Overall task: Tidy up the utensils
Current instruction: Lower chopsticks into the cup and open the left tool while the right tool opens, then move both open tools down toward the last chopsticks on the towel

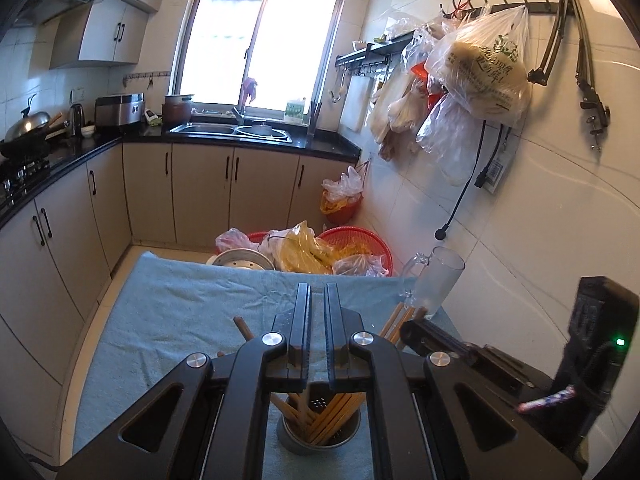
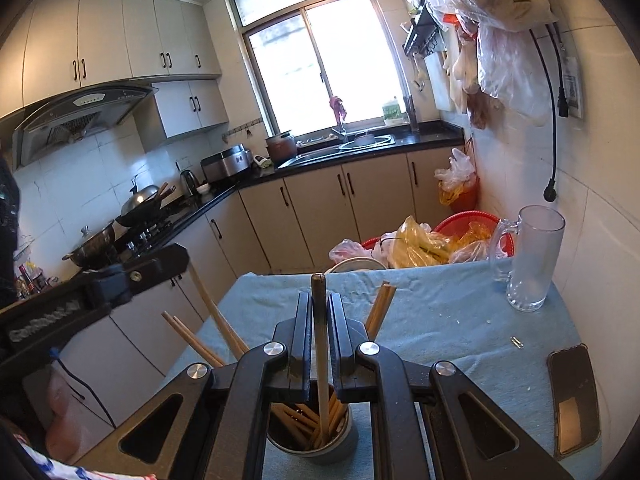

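A round metal holder [image 1: 320, 436] [image 2: 312, 440] full of wooden chopsticks [image 1: 332, 416] stands on the blue cloth, right under both grippers. My right gripper [image 2: 319, 296] is shut on one upright chopstick [image 2: 318, 280] whose lower end sits in the holder. My left gripper [image 1: 318, 294] is shut, and only cloth shows in the thin slit between its fingers. Other chopsticks lean out of the holder to the left [image 2: 192, 338] and to the right [image 2: 380, 304]. The two grippers hang side by side, the left gripper [image 2: 168, 262] showing in the right wrist view.
The blue cloth [image 2: 440, 320] covers a small table against the tiled wall. A clear glass mug [image 2: 532, 256] stands at its far right, and a phone [image 2: 574, 400] lies near the right edge. Red baskets [image 1: 360, 240] with plastic bags sit beyond the table.
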Demonstrator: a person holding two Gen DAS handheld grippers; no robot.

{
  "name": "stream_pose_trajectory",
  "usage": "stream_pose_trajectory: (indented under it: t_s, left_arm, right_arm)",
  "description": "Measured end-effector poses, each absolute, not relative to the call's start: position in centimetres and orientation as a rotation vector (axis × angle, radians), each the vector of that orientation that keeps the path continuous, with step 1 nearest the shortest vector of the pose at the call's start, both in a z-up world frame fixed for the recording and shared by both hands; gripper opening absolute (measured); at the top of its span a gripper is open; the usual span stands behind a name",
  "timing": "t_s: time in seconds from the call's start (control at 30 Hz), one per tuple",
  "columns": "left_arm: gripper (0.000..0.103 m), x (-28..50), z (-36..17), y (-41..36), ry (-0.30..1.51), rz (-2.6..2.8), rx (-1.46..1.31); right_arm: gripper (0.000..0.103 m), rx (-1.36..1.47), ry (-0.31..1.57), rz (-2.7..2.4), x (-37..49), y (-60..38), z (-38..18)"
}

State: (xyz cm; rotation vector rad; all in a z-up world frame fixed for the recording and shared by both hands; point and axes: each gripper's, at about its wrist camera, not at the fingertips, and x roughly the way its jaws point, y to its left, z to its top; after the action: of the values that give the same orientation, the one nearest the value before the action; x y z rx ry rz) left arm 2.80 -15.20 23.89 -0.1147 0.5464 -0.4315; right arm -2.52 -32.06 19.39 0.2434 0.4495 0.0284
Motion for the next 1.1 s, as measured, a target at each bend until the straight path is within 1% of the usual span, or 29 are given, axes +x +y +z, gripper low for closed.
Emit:
stream_pose_trajectory:
  t_s: [0.03,0.07,0.1,0.13,0.17,0.2,0.3,0.43,0.5,0.57,0.67,0.83,0.93,1.1]
  left_arm:
    - [0.008,2.6,24.0,-15.0,0.545,-0.430,-0.118]
    - [0.010,2.4,24.1,-15.0,0.544,-0.429,-0.121]
    - [0.016,2.1,24.3,-14.7,0.542,-0.428,-0.124]
    - [0.023,1.8,24.4,-14.5,0.540,-0.427,-0.126]
    - [0.027,1.6,24.5,-14.3,0.536,-0.423,-0.129]
    - [0.033,1.1,24.6,-14.0,0.525,-0.415,-0.133]
    - [0.038,-0.4,25.1,-13.2,0.496,-0.398,-0.128]
    - [0.052,-2.8,25.6,-11.8,0.460,-0.370,-0.131]
    - [0.056,-4.0,25.7,-11.2,0.449,-0.351,-0.130]
    - [0.059,-5.3,25.5,-10.8,0.450,-0.334,-0.121]
    - [0.062,-7.0,24.9,-10.2,0.469,-0.313,-0.114]
    - [0.065,-10.0,22.9,-9.7,0.518,-0.284,-0.084]
    - [0.068,-11.7,20.9,-9.3,0.546,-0.252,-0.076]
    - [0.068,-13.4,16.6,-8.6,0.638,-0.173,-0.044]
  right_arm:
    - [0.009,0.250,0.453,0.032,-2.4,-32.1,19.3]
    - [0.014,0.257,0.456,0.034,-2.3,-32.1,19.2]
    - [0.017,0.265,0.456,0.031,-2.3,-32.2,19.2]
    - [0.023,0.274,0.455,0.032,-2.2,-32.3,19.1]
    - [0.025,0.281,0.454,0.032,-2.2,-32.4,19.2]
    - [0.025,0.283,0.453,0.032,-2.2,-32.4,19.3]
    - [0.027,0.278,0.443,0.032,-2.6,-32.3,19.8]
    - [0.034,0.275,0.421,0.031,-4.0,-32.2,20.7]
    - [0.038,0.275,0.412,0.030,-4.9,-32.1,21.1]
    - [0.042,0.271,0.405,0.023,-6.1,-32.1,21.4]
    - [0.047,0.268,0.407,0.011,-7.8,-32.1,21.3]
    - [0.054,0.293,0.455,-0.033,-11.4,-33.1,19.3]
    - [0.055,0.316,0.512,-0.072,-13.7,-34.3,16.8]
    - [0.055,0.321,0.622,-0.185,-17.9,-37.1,11.7]
